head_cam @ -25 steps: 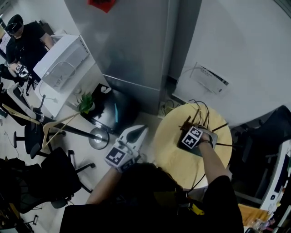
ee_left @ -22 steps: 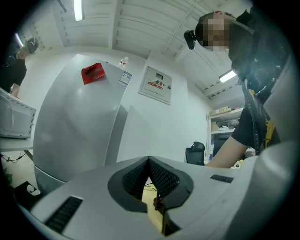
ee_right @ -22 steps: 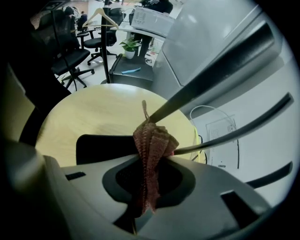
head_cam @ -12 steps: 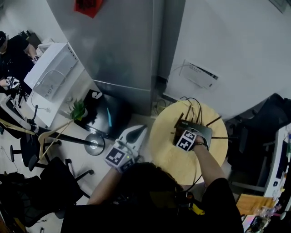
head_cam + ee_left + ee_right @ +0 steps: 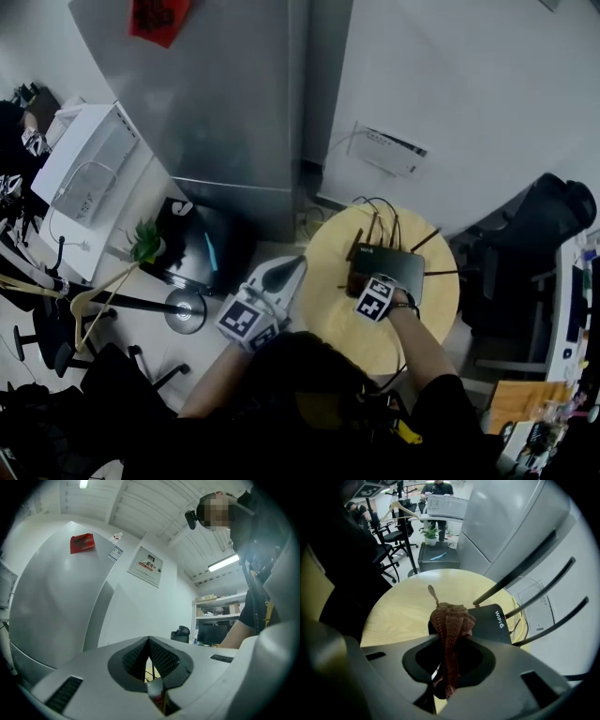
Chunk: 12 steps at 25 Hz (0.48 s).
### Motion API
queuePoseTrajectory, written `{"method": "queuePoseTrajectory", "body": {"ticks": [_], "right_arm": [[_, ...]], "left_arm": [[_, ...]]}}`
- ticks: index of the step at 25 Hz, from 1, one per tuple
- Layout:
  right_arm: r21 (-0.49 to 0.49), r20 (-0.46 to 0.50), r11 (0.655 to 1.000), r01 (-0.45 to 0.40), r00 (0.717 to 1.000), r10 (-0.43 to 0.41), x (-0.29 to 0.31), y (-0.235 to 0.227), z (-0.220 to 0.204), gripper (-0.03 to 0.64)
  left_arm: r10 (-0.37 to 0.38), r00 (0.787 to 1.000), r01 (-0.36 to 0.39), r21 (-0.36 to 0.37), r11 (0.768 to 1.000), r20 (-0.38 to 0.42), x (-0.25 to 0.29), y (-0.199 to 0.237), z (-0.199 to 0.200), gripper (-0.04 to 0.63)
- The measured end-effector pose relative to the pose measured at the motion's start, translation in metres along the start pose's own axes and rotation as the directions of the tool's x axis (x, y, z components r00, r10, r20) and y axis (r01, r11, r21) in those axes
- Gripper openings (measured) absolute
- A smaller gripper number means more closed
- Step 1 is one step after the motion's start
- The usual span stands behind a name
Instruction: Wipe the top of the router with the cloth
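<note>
A black router [image 5: 394, 266] [image 5: 494, 623] with several thin antennas lies on a round pale wooden table [image 5: 337, 309] [image 5: 401, 609]. My right gripper [image 5: 367, 289] [image 5: 449, 630] is over the router's near left edge, shut on a bunched reddish-brown cloth [image 5: 450, 620] that hangs against the router's top. My left gripper [image 5: 281, 274] [image 5: 149, 660] is held off the table's left side, raised and pointing at the wall, its jaws closed together with nothing between them.
Cables run from the router's back off the table's far edge [image 5: 380, 208]. A grey cabinet [image 5: 225, 94] and white wall stand behind. A black chair [image 5: 553, 220] is to the right, a coat stand base [image 5: 185, 309] and a potted plant [image 5: 145, 244] to the left.
My right gripper has slid with the cloth from the router's right part toward its near left edge. The head view has shifted. The left gripper has kept its place.
</note>
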State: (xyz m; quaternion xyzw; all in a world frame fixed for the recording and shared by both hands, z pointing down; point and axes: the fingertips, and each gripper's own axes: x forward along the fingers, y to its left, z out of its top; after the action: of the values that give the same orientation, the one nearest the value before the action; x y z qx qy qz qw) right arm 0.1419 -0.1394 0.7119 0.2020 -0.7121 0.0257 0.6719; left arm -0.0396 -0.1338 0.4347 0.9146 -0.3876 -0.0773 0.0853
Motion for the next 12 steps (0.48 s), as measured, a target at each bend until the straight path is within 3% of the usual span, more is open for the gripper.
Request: {"method": "queuePoseTrajectory", "body": {"ticks": [5, 12], "right_arm": [[0.047, 0.014, 0.999, -0.02, 1.0, 0.02, -0.003, 0.01, -0.002, 0.066], [0.073, 0.028, 0.997, -0.03, 0.999, 0.028, -0.006, 0.024, -0.005, 0.066]], "left_arm": [[-0.081, 0.996, 0.082, 0.014, 0.997, -0.025, 0.012, -0.012, -0.003, -0.008], [-0.127, 0.991, 0.126, -0.007, 0.992, -0.039, 0.02, -0.019, -0.004, -0.008]]}}
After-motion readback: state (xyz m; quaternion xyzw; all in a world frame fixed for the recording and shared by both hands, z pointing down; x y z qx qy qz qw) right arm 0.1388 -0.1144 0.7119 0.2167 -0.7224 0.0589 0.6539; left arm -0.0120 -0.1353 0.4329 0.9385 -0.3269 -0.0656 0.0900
